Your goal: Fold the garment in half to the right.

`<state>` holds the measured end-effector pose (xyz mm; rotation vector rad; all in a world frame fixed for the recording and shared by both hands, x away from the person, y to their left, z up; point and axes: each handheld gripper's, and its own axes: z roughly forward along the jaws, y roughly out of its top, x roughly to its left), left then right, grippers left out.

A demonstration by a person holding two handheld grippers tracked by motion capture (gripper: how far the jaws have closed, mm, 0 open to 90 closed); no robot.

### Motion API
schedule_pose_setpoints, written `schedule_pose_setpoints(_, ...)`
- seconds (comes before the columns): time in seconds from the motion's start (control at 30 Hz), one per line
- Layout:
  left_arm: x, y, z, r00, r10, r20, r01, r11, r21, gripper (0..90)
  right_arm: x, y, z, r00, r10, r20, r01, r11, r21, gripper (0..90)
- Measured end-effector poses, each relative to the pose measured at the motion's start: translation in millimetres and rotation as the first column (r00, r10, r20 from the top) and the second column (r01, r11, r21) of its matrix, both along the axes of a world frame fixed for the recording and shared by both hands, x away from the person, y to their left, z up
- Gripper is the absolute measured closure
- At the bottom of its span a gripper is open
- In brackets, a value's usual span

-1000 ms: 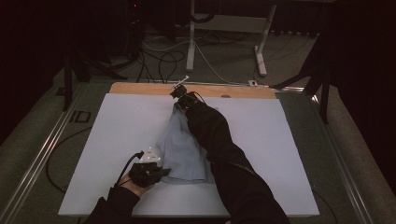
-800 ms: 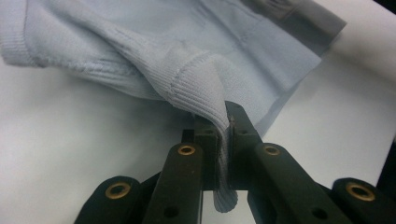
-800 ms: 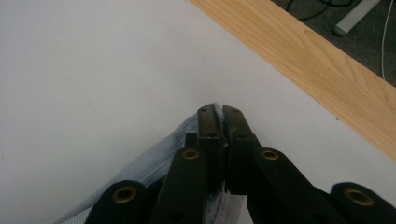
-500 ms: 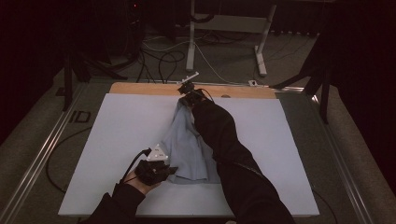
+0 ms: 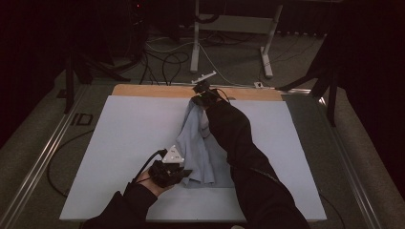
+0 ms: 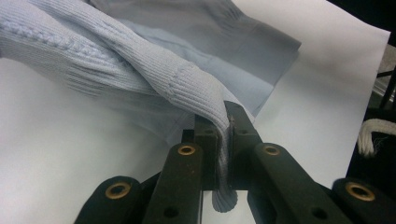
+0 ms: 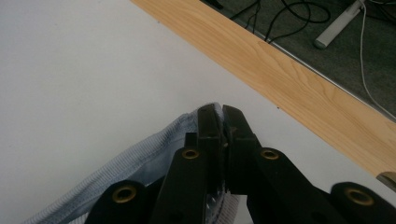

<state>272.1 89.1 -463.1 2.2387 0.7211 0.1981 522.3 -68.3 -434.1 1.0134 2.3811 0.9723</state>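
A pale blue knit garment (image 5: 198, 152) lies stretched along the middle of the white tabletop (image 5: 119, 143), running from near the front edge up toward the wooden strip (image 5: 153, 90) at the far edge. Its ribbed hem (image 6: 187, 84) is bunched into a thick fold.

The left gripper (image 5: 179, 174) sits near the front edge at the garment's lower left corner, its 2 jaws clamped tight on the ribbed fold, with a tab of knit poking out below the pads in the left gripper view. The right gripper (image 5: 198, 98) is close to the far edge, just short of the wooden strip, its jaws pinched shut on the garment's far end, where ribbed edging (image 7: 140, 158) trails away from them. The person's dark right sleeve (image 5: 239, 143) lies across the cloth.
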Motion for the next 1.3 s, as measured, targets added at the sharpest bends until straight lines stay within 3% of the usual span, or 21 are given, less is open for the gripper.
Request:
schedule_pose_setpoints(0.43, 5.2, -37.5, 6.9, 0.9972, -0.073, 0.014, 0.073, 0.9973, 0.015, 86.9, -1.3, -38.0, 4.7, 0.9998, -0.017, 0.008, 0.016, 0.9992, 0.038, 87.7)
schedule_pose_setpoints(0.7, 8.2, -63.5, 3.8, 0.9941, -0.107, 0.013, 0.107, 0.9938, 0.029, 86.9, -1.0, -59.5, 2.3, 0.9994, -0.034, 0.006, 0.033, 0.9983, 0.049, 87.7)
schedule_pose_setpoints(1.3, 17.3, -110.4, -12.3, 0.9894, -0.144, 0.014, 0.143, 0.9866, 0.079, 86.9, 8.7, -76.8, -21.4, 0.9992, -0.036, -0.019, 0.036, 0.9983, 0.045, 87.6)
